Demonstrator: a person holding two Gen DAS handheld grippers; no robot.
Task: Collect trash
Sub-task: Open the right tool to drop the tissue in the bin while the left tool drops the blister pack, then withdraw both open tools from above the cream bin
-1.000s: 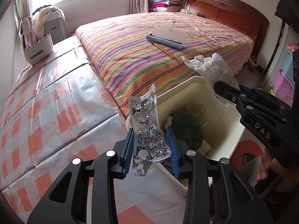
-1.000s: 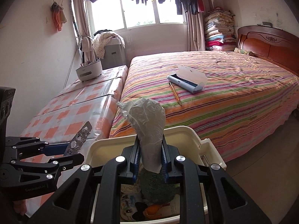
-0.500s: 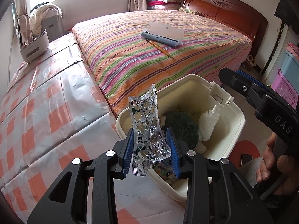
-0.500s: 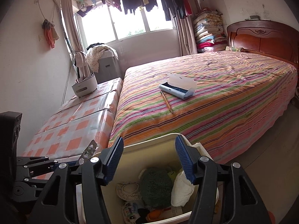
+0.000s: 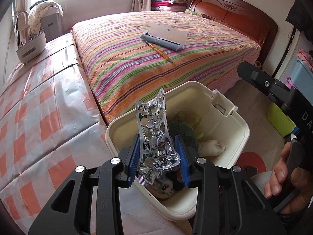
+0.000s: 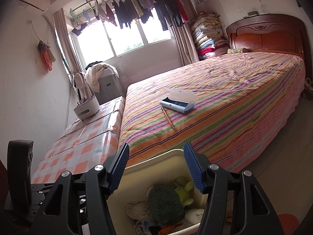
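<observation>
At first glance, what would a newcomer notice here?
The crumpled foil blister pack stands upright, clamped in the left gripper over the cream bin. The right gripper is open and empty above it. Behind, a pencil lies on the striped bed.

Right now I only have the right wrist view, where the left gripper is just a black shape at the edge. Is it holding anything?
Observer: Yes. The left gripper is shut on a crumpled foil blister pack, which stands upright between its blue pads.
Operator: Is the pack over the bin?
Observer: In the left wrist view it lines up with the near rim and opening of the white bin. I cannot tell how high above it.
Operator: Does that view show the right gripper?
Observer: Only the black body of the right gripper, at the right edge, with the person's hand wrapped around its handle.
</observation>
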